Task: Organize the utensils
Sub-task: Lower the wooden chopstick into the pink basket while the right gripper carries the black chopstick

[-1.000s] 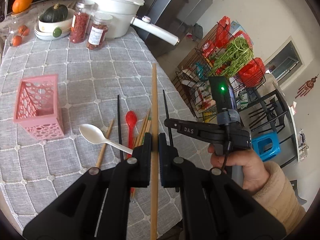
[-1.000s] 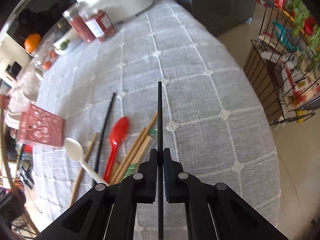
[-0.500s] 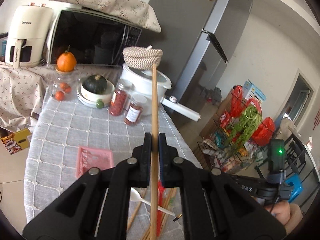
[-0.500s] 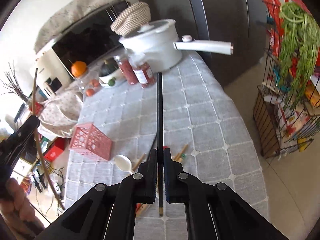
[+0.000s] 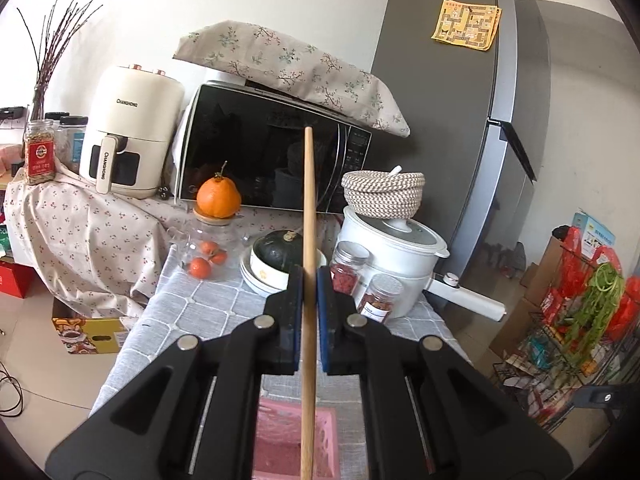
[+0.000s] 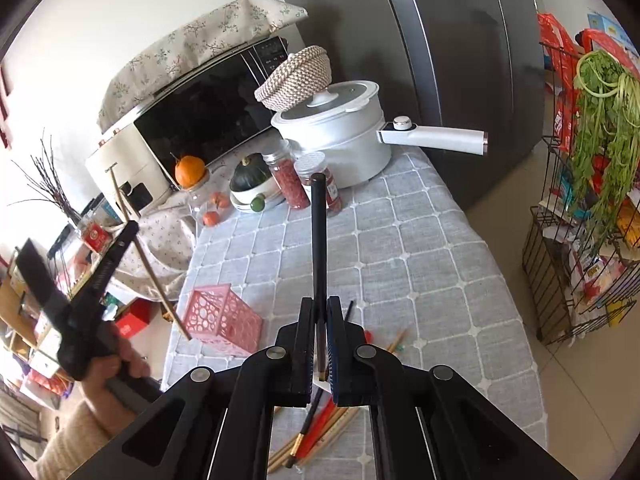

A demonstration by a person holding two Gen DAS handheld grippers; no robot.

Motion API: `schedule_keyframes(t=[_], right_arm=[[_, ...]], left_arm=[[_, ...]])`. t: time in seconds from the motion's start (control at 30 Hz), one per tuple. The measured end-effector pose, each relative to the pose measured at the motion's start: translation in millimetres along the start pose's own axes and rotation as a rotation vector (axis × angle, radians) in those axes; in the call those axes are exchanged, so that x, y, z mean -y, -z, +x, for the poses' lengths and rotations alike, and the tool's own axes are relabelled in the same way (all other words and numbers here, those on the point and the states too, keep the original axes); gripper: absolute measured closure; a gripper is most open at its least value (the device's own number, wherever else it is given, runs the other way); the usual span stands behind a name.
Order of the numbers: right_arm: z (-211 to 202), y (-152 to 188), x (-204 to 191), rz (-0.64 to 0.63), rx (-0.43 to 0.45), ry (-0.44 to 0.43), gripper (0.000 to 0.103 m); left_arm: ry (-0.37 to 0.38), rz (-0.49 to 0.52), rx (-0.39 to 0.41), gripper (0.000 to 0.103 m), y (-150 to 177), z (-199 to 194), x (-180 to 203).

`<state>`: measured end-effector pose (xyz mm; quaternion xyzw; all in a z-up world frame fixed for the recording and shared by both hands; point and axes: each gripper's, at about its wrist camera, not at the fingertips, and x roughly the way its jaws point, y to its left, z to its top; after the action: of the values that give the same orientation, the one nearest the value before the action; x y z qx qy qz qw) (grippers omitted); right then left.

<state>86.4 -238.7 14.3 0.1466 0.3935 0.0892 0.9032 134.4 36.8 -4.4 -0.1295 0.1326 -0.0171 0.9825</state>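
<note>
Both chopsticks lifted, bound for the basket

The left gripper was clamped on a wooden chopstick above the pink basket; the right gripper pinched a black chopstick over the surface. Next, probably: tip each upright and lower it into the basket.

pink lattice basket | tan wooden chopstick | black chopstick | grey-and-white grid tablecloth | white pot | orange citrus | floral beige cloth
</note>
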Motion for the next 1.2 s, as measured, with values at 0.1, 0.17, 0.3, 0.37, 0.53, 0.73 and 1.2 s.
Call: schedule_keyframes(t=[0.1, 0.17, 0.3, 0.37, 0.53, 0.73, 1.2], right_arm=[[3, -3, -7, -0.003, 0.003, -0.009, 0.097], [5, -3, -10, 0.003, 0.003, -0.019, 0.097], [8, -5, -18, 0.012, 0.009, -0.034, 0.097], [10, -6, -21, 0.01, 0.012, -0.039, 0.097], [11, -10, -30, 0.007, 0.025, -0.053, 0.097], [7, -14, -43, -0.003, 0.053, -0.091, 0.097], [6, -29, -70, 0.02, 0.124, -0.221, 0.097]], left_arm=[[-0.047, 0.012, 0.021, 0.095, 4, 7, 0], [-0.072, 0.006, 0.024, 0.095, 7, 11, -2], [-0.103, 0.008, -0.005, 0.095, 17, 24, -2], [-0.107, 0.029, -0.02, 0.095, 21, 26, 0], [-0.059, 0.047, -0.11, 0.095, 26, 33, 5], [0.024, 0.018, -0.225, 0.073, 25, 21, 6], [-0.031, 0.0, -0.52, 0.021, 21, -17, -39]])
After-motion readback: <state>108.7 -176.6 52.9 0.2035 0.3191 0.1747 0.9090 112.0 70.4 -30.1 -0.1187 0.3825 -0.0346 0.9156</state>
